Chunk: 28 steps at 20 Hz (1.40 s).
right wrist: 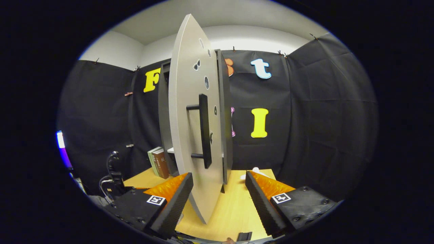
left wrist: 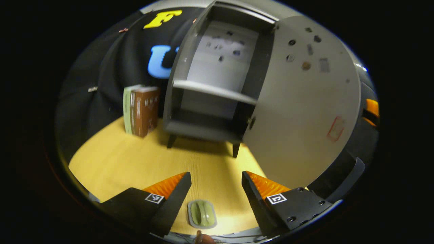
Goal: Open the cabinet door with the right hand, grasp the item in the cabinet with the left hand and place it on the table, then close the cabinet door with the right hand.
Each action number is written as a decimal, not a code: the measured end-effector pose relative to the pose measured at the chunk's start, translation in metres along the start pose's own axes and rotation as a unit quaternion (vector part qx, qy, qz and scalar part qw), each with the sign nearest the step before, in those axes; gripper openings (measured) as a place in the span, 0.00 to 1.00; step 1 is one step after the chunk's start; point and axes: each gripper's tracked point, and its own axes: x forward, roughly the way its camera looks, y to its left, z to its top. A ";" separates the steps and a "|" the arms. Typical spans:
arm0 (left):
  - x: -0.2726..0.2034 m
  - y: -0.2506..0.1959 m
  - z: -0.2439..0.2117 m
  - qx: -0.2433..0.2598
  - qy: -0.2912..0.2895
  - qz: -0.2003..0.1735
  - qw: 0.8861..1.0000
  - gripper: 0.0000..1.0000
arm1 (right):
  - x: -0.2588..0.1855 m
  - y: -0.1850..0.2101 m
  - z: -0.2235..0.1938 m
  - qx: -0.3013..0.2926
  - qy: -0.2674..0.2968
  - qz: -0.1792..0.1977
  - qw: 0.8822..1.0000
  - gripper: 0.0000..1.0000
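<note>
The grey cabinet [left wrist: 210,91] stands on the yellow table [left wrist: 118,159] with its door [left wrist: 305,105] swung wide open; both shelves look bare. A small green oval item [left wrist: 202,213] lies on the table just below my left gripper [left wrist: 216,181], which is open and not touching it. In the right gripper view the door [right wrist: 190,135] is edge-on, its lower edge reaching down between the fingers of my right gripper [right wrist: 219,183]. That gripper is open, and the black bar handle [right wrist: 204,130] sits above it, untouched.
Two upright books [left wrist: 140,110] stand left of the cabinet, seen again as books [right wrist: 158,162] behind the door. A small white object [right wrist: 253,170] lies on the table to the cabinet's right. Black cloth walls close in the table on the far sides.
</note>
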 end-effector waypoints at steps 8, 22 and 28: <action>-0.107 -0.029 0.176 0.090 -0.188 0.008 0.978 0.93 | 0.022 0.011 0.022 0.010 -0.035 0.061 0.997 0.98; -0.136 0.037 0.188 0.084 -0.185 0.011 0.979 0.93 | 0.055 0.111 0.013 -0.039 -0.040 0.087 0.995 0.98; -0.132 0.097 0.223 0.100 -0.194 -0.036 0.975 0.90 | 0.091 0.163 0.008 -0.046 -0.059 0.037 0.997 0.95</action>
